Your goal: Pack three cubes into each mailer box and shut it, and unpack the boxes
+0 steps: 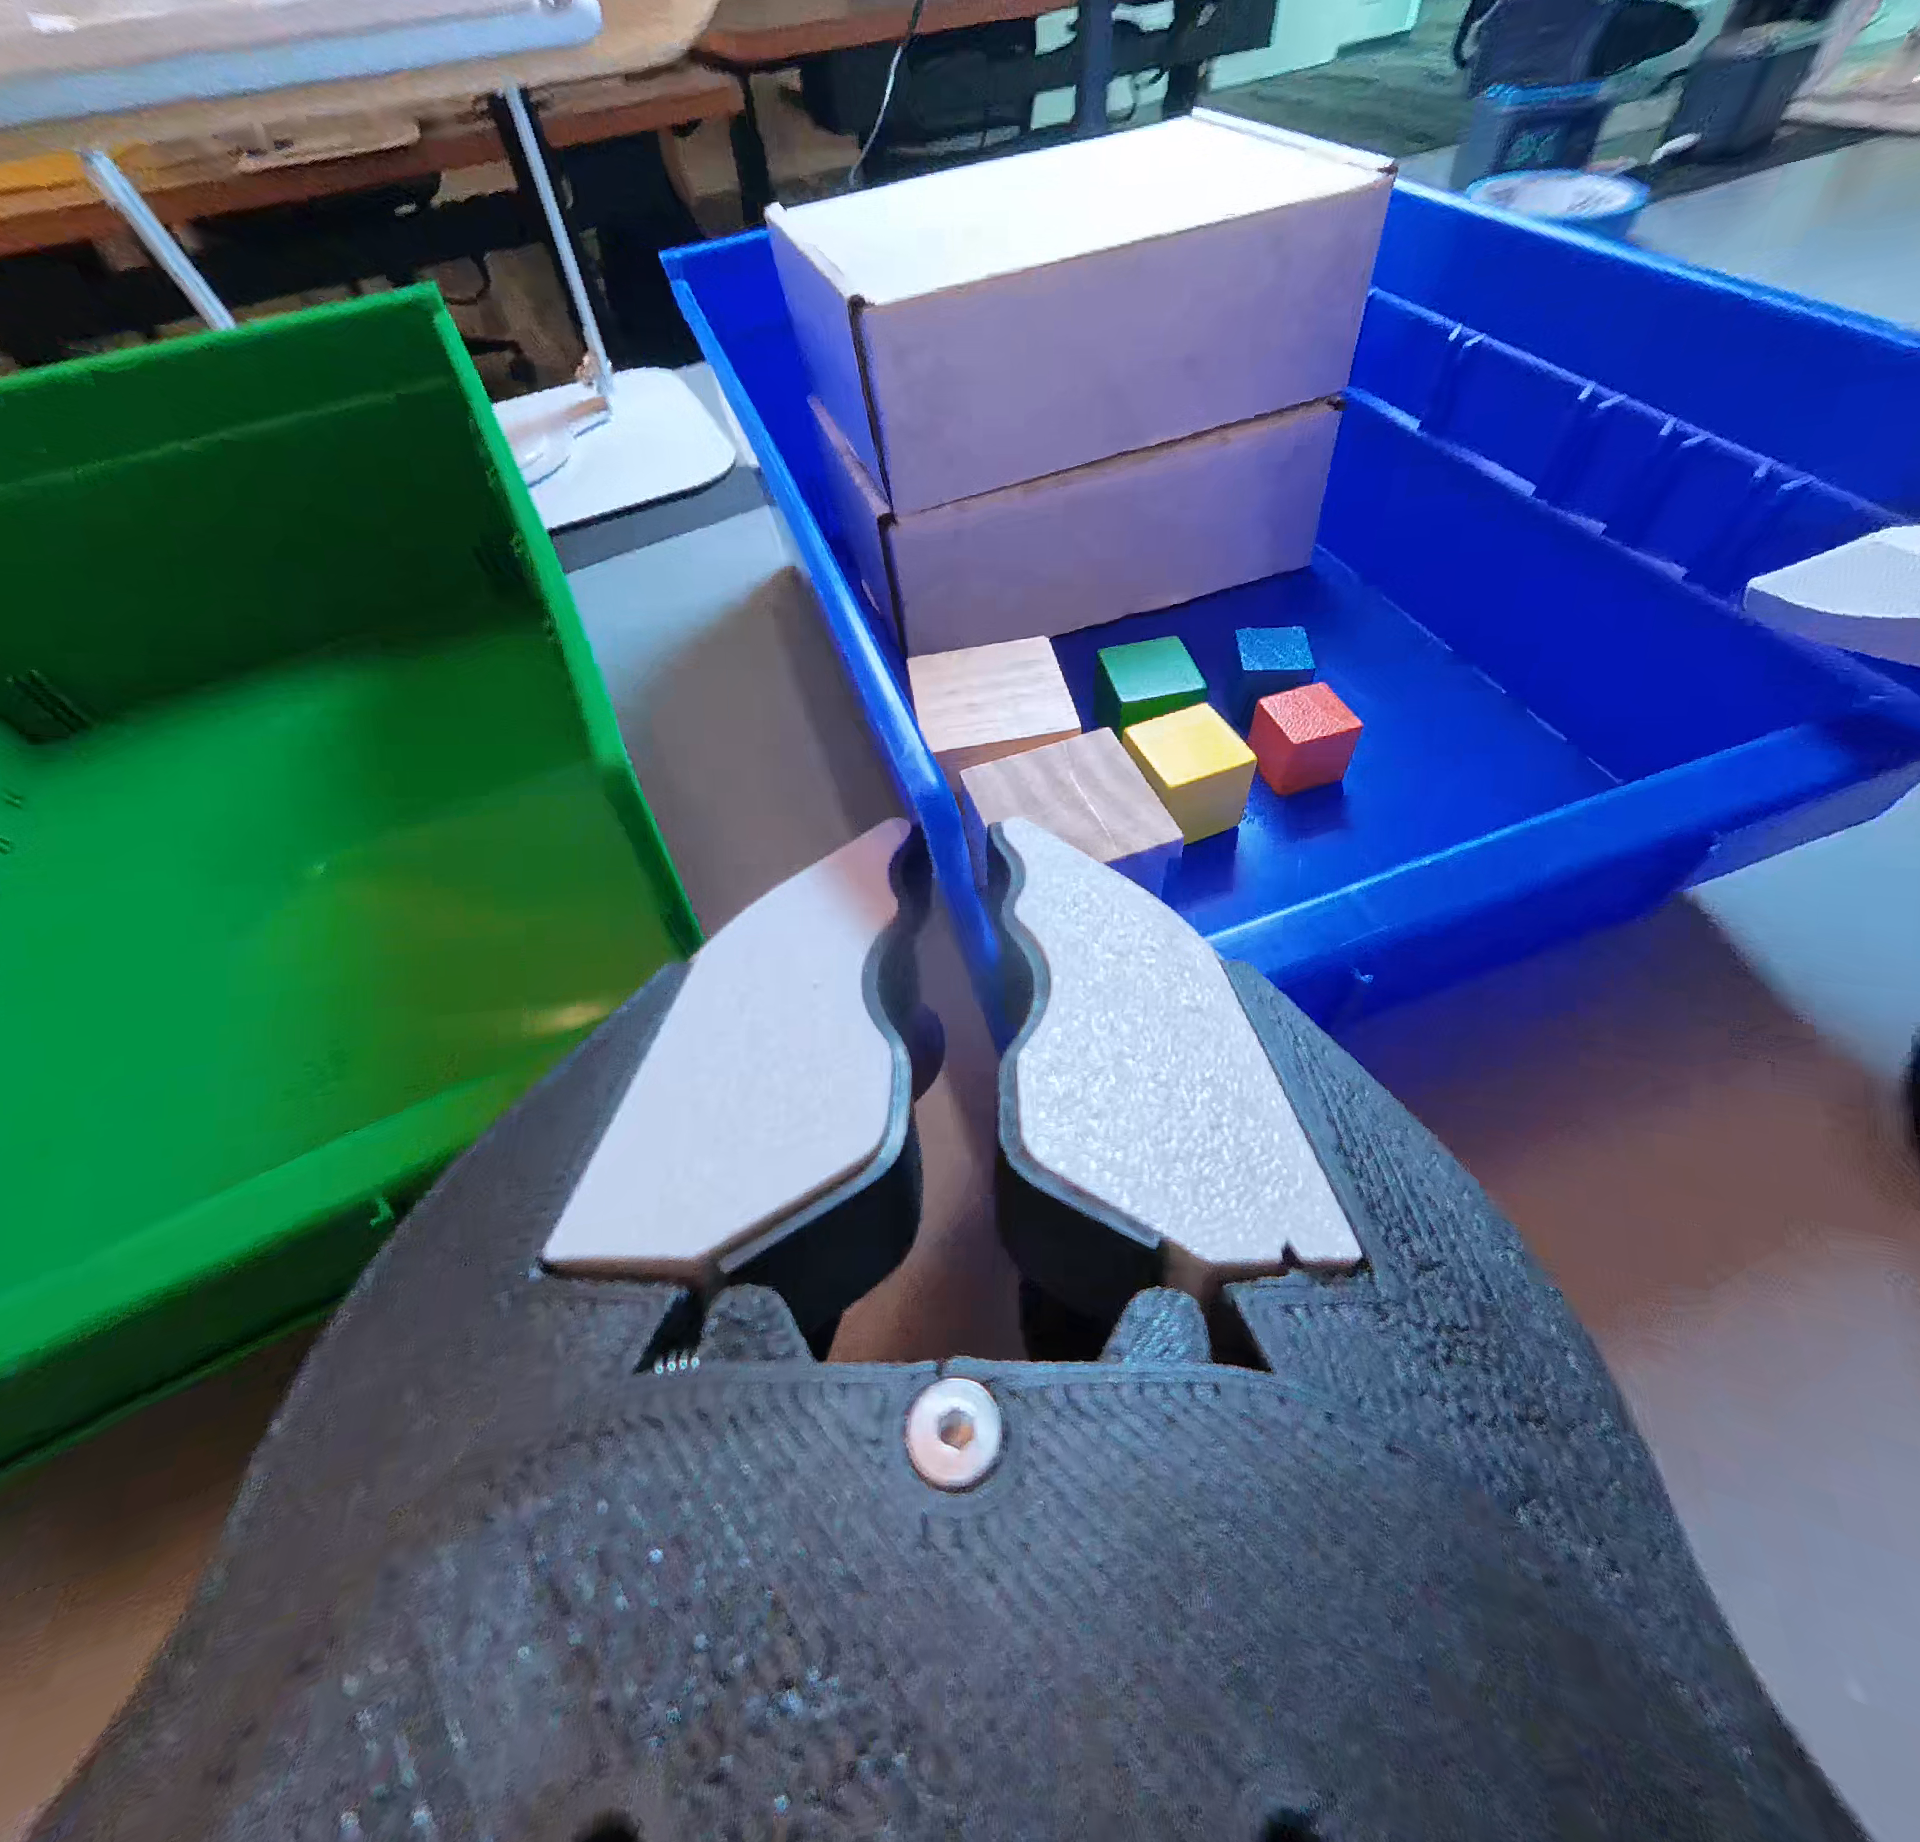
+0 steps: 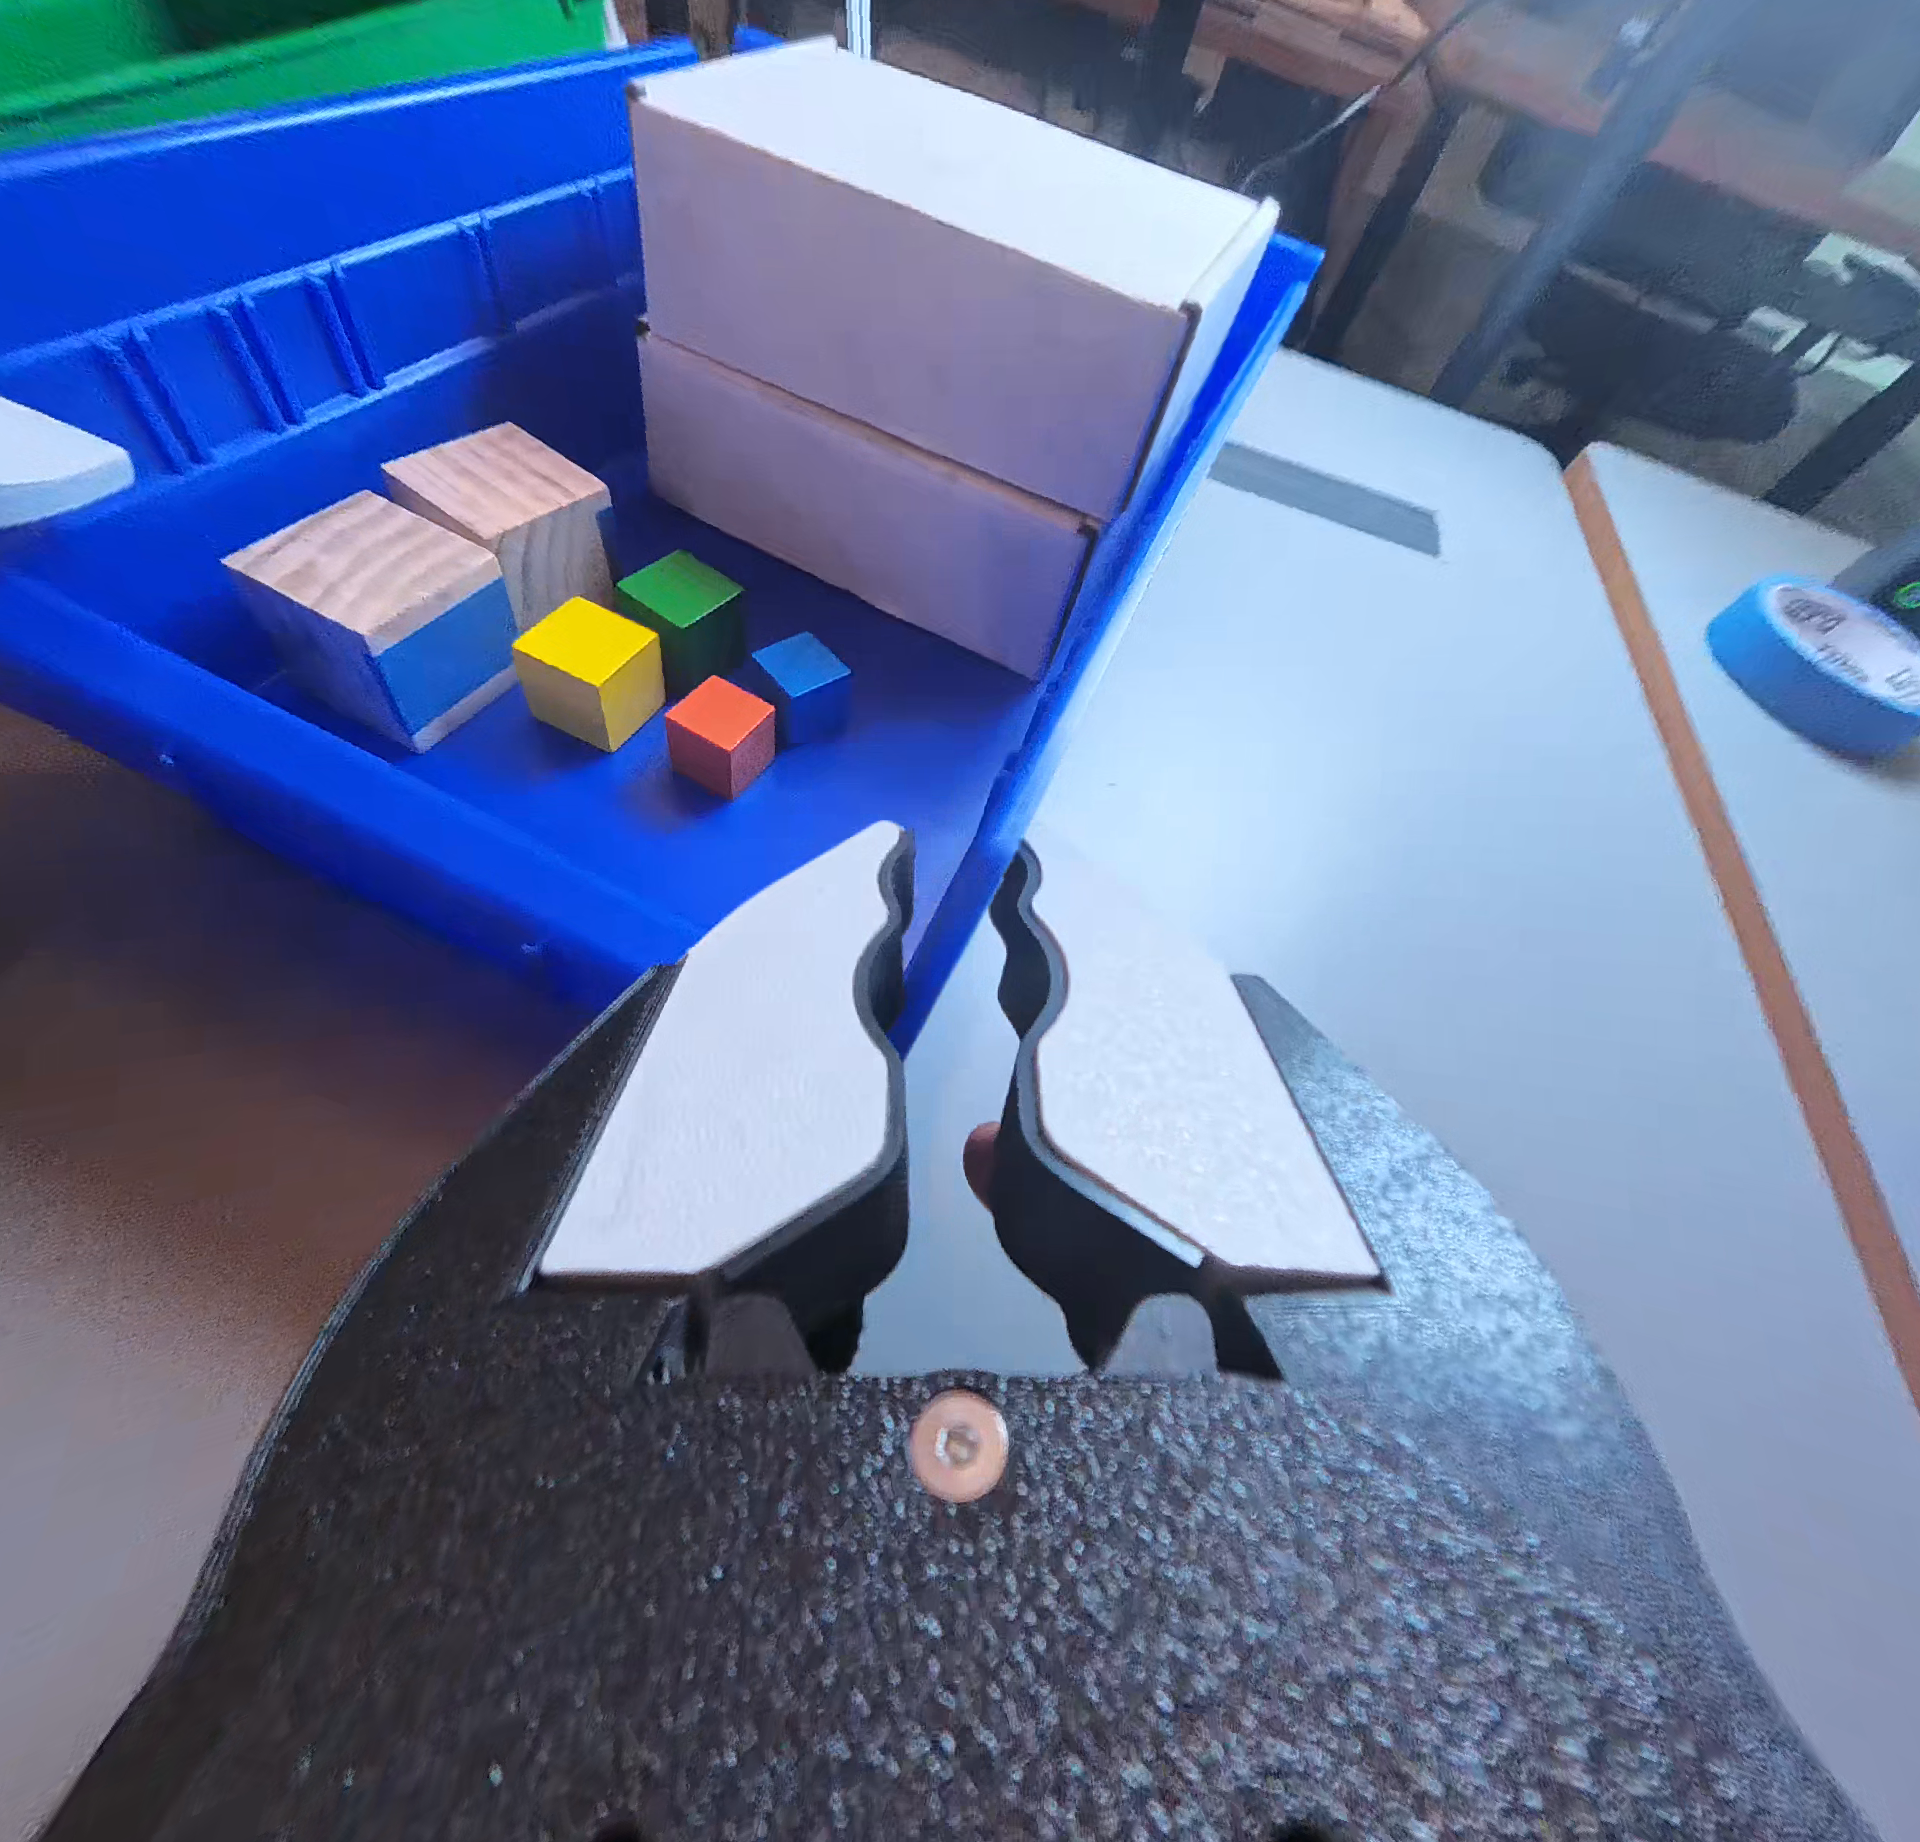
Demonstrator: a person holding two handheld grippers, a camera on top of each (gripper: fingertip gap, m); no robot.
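Note:
Two shut white mailer boxes (image 1: 1101, 338) (image 2: 894, 275) are stacked at the far end of a blue bin (image 1: 1558, 566) (image 2: 312, 265). On the bin floor lie green (image 1: 1148, 675), blue (image 1: 1276, 652), red (image 1: 1304, 738) and yellow (image 1: 1190, 769) cubes and two larger wooden blocks (image 1: 992, 696). My left gripper (image 1: 951, 842) stands nearly shut with the bin's left wall between its fingers. My right gripper (image 2: 961, 847) stands the same way on the bin's right wall. A finger of each gripper shows at the edge of the other's view.
An empty green bin (image 1: 312, 753) (image 2: 260, 26) stands left of the blue bin. A white lamp base (image 1: 623, 442) sits behind the gap between them. A blue tape roll (image 2: 1813, 665) lies on the grey table at the far right. About 20 centimetres separates my left fingertips from my right.

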